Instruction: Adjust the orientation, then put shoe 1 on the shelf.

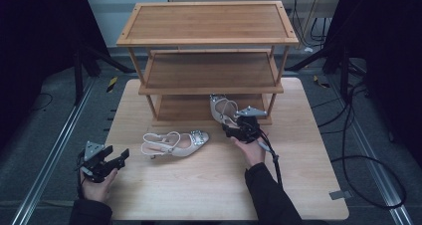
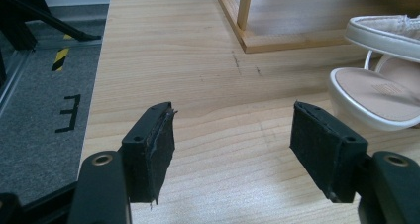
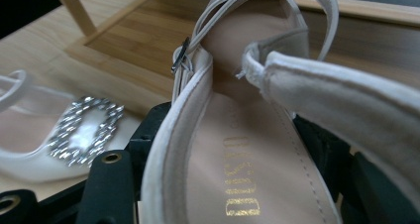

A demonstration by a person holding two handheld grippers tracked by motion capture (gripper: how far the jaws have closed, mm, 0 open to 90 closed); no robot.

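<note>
A bamboo shoe rack stood empty-shelved. The right gripper pinched one beige slingback sandal at the lowest shelf; the left gripper was spread wide.

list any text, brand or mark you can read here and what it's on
Gold brand stamp on the insole of the held sandal: blurred and cut off at the bottom edge, not readable.
"E": black tape mark on the grey floor beside the table, as it reads in the left gripper view.
Faint stamp on the insole of the other sandal: too blurred to read.
</note>
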